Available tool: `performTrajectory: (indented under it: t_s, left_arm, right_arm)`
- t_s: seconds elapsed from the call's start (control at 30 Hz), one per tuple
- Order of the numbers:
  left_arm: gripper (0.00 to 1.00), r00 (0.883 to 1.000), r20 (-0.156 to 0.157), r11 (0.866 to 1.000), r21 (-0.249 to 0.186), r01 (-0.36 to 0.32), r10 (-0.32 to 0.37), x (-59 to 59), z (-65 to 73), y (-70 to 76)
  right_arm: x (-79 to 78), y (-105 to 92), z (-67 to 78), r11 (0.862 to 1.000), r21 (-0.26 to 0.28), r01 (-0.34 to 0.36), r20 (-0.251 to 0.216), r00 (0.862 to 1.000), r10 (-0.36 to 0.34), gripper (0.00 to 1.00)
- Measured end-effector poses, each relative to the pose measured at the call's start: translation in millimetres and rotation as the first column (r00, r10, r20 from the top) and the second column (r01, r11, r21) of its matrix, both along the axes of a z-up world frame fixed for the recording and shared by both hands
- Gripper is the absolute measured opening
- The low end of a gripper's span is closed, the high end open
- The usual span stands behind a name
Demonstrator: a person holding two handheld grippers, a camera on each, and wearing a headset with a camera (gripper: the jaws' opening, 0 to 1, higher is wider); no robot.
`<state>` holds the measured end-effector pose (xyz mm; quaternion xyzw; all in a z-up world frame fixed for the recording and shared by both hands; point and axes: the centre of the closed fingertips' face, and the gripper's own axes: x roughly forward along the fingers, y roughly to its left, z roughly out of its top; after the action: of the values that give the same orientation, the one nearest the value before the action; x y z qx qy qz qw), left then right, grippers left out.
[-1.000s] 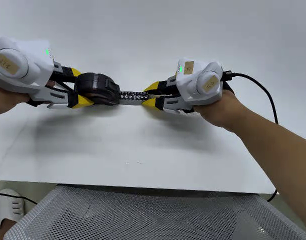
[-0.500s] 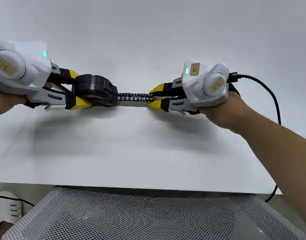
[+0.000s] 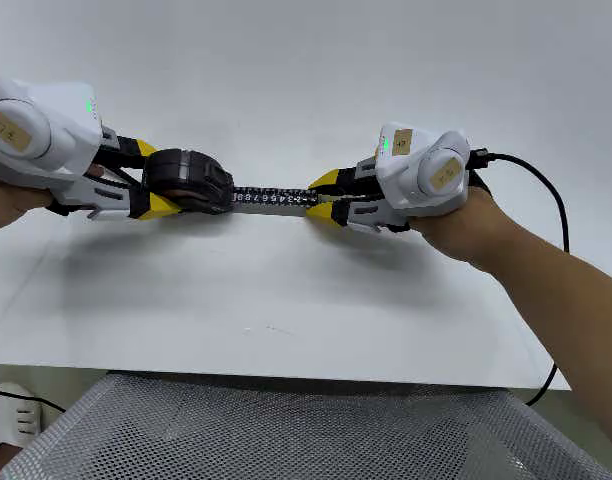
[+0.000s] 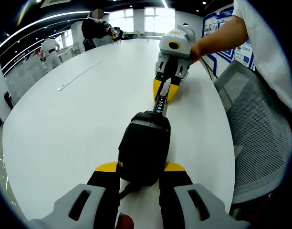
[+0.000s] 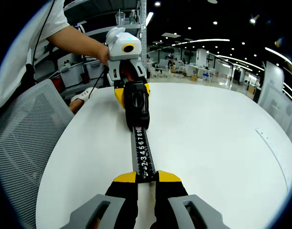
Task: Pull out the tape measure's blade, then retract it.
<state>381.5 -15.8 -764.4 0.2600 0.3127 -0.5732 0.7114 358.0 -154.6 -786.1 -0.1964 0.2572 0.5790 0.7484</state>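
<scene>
As the two hands draw apart, more of the blade (image 3: 271, 197) shows than a second ago. The strip of digits running out of the case (image 3: 191, 180) has grown longer. The right gripper (image 3: 324, 197) has moved further from the case, while the case has barely stirred.

The case sits low over the table (image 3: 286, 290); whether it touches I cannot tell. The left gripper (image 3: 159, 178) pinches it, its yellow tips clamped on either side near the case's back end, as the left gripper view shows plainly (image 4: 141, 168).

At the far end from the case, the right gripper's jaws are pressed together on the blade's tip. In the right gripper view the numbers run straight from the case's mouth and vanish between the yellow tips (image 5: 147, 177). The blade looks taut and level from the case outward, with no sag or kink.

To my eye the pull-out is under way and going cleanly, though only a short length is out of the case so far. The retraction has not begun. When it does, I'd guess the right gripper should ease back toward the case rather than let go, or the blade may snap home.
</scene>
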Motion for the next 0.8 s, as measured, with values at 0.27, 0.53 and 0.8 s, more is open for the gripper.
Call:
performTrajectory:
  t_s: [0.27, 0.53, 0.8]
  left_arm:
    - [0.25, 1.000, -0.004, 1.000, -0.007, -0.005, 0.005, -0.1, -0.5, 0.6]
    - [0.25, 1.000, -0.001, 1.000, -0.006, -0.004, 0.004, -0.3, -1.1, 0.2]
    - [0.25, 1.000, -0.002, 1.000, -0.004, -0.004, 0.004, -0.9, -1.2, -0.1]
  right_arm:
    - [0.5, -5.3, 3.1, 1.000, 0.000, 0.001, 0.008, 1.000, -0.001, 0.08]
    - [1.7, -11.3, -0.4, 1.000, -0.012, 0.003, 0.005, 1.000, -0.003, 0.08]
    - [1.1, -25.8, -1.5, 1.000, -0.029, 0.009, 0.005, 1.000, -0.009, 0.08]
